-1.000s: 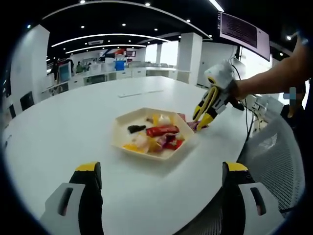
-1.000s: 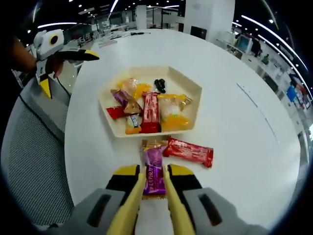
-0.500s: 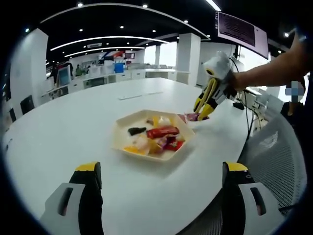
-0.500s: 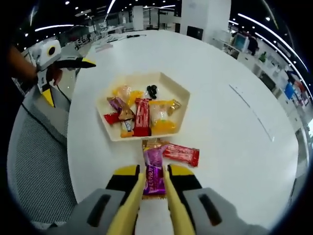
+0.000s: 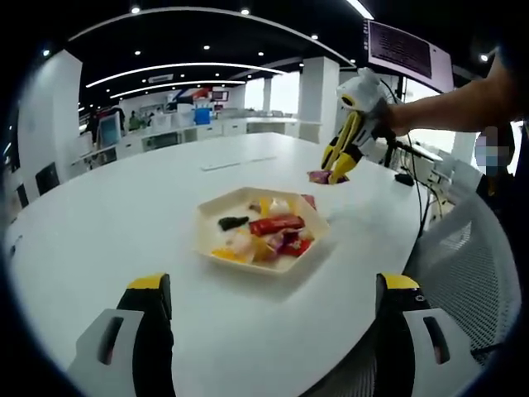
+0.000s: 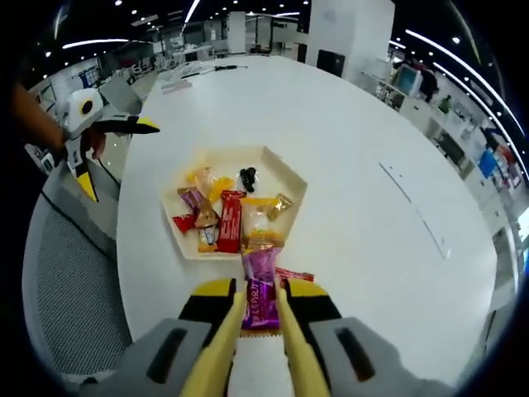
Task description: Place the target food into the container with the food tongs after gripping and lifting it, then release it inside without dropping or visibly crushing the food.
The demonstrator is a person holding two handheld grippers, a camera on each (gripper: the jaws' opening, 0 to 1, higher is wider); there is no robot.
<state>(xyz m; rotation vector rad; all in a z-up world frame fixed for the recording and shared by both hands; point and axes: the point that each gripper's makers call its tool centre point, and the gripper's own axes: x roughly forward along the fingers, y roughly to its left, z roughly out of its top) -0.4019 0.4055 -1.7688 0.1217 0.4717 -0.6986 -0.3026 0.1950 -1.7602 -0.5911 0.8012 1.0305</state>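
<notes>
Two views. In the left gripper view, the left gripper (image 5: 269, 331) stands spread wide at the bottom, nothing between its jaws; the tray (image 5: 216, 241) of wrapped snacks sits mid-frame on the white counter (image 5: 124, 215), and upper right the right gripper (image 5: 334, 169) hangs above the counter beyond the tray, pinching a purple candy (image 5: 319, 176). The right gripper view shows that candy (image 6: 260, 299) clamped at bottom centre, a red bar (image 6: 293, 275) on the counter beneath, the tray (image 6: 285, 178) just ahead, a mesh chair (image 6: 70, 273) at left.
</notes>
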